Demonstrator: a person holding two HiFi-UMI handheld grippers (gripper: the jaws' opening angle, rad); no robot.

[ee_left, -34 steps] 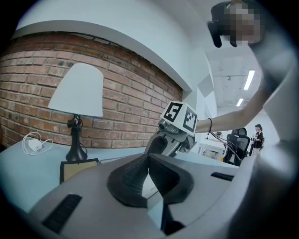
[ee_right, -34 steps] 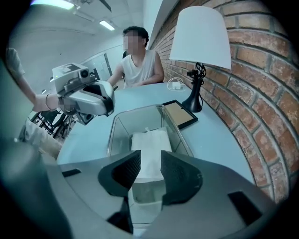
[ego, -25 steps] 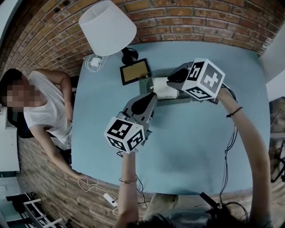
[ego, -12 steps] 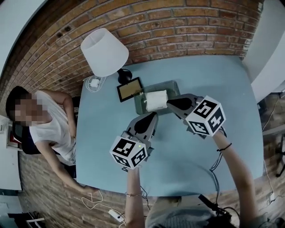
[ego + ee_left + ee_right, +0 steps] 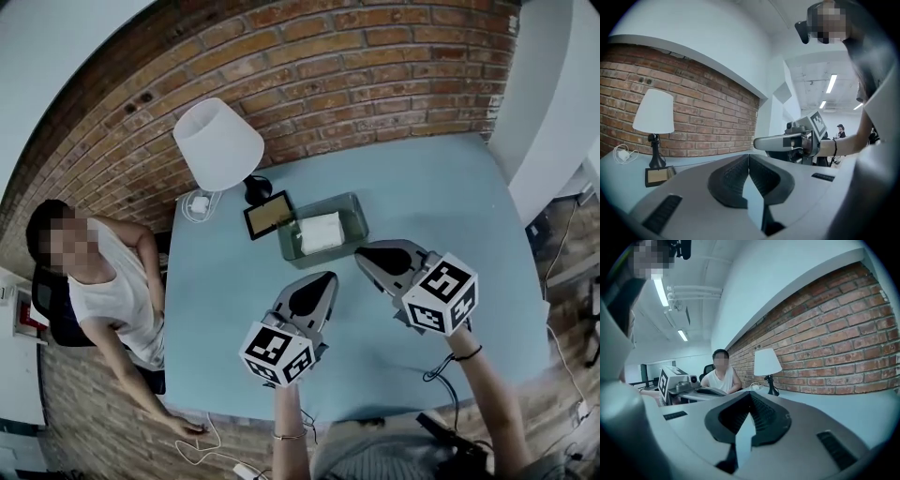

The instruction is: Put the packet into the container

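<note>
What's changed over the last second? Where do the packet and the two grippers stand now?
The right gripper has pulled back from over the container toward the person holding it, and its jaws are shut on nothing. The left gripper has drawn back too, also shut and empty. The packet stayed lying in the container, and the lamp and small frame did not move.

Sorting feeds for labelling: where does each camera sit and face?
Head view: on the head, steeply down at the table; forearms, left gripper and right gripper show.
Left gripper view: on that gripper, along its shut jaws toward the brick wall; the right gripper shows.
Right gripper view: along its shut jaws toward the seated person; the left gripper shows.
Shared: all show the lamp.
</note>
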